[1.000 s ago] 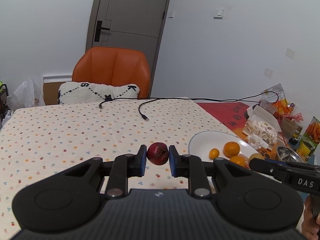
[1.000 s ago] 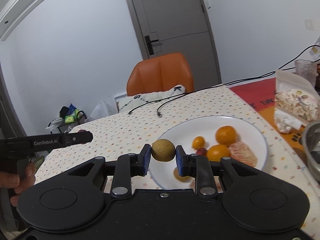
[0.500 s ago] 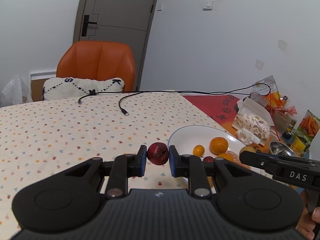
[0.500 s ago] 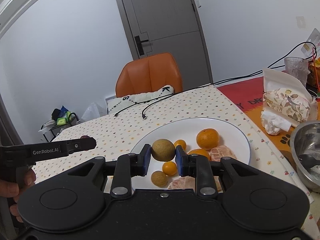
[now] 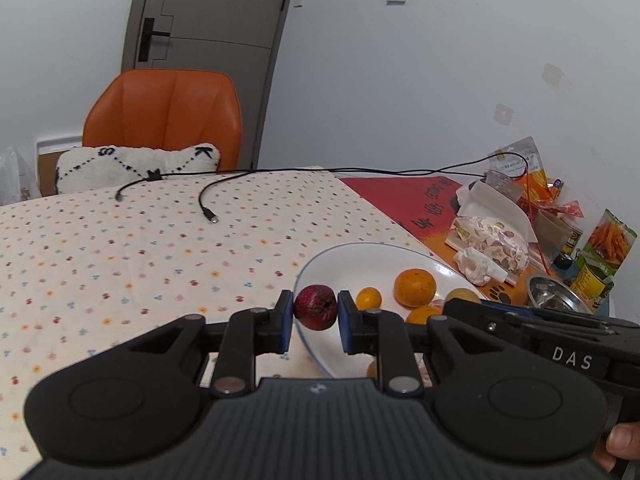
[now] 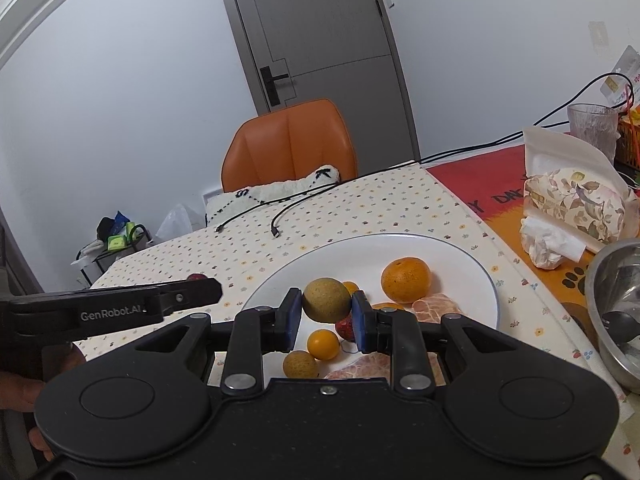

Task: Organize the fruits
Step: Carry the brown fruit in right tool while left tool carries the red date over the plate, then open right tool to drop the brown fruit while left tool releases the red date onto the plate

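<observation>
My left gripper (image 5: 315, 307) is shut on a small dark red fruit (image 5: 316, 306), held just over the near left rim of the white plate (image 5: 344, 256). My right gripper (image 6: 326, 301) is shut on a round brownish-green fruit (image 6: 326, 300) above the plate (image 6: 360, 252). On the plate lie an orange (image 6: 405, 280), small yellow-orange fruits (image 6: 323, 344), another brownish fruit (image 6: 300, 364), a red fruit (image 6: 344, 328) and peeled citrus segments (image 6: 434, 307). The left gripper's side (image 6: 116, 309) shows at the left in the right wrist view.
The floral tablecloth (image 5: 120, 248) carries two black cables (image 5: 206, 200). At the right stand a steel bowl (image 6: 616, 308), a tissue pack (image 6: 572, 200), a glass (image 6: 592, 128) and snack packets (image 5: 608, 240). An orange chair (image 5: 164, 120) with a white cushion (image 5: 136, 166) is behind the table.
Both grippers have moved in over the plate, each still holding its fruit. The left one came from the cloth on the left to the plate's rim.
</observation>
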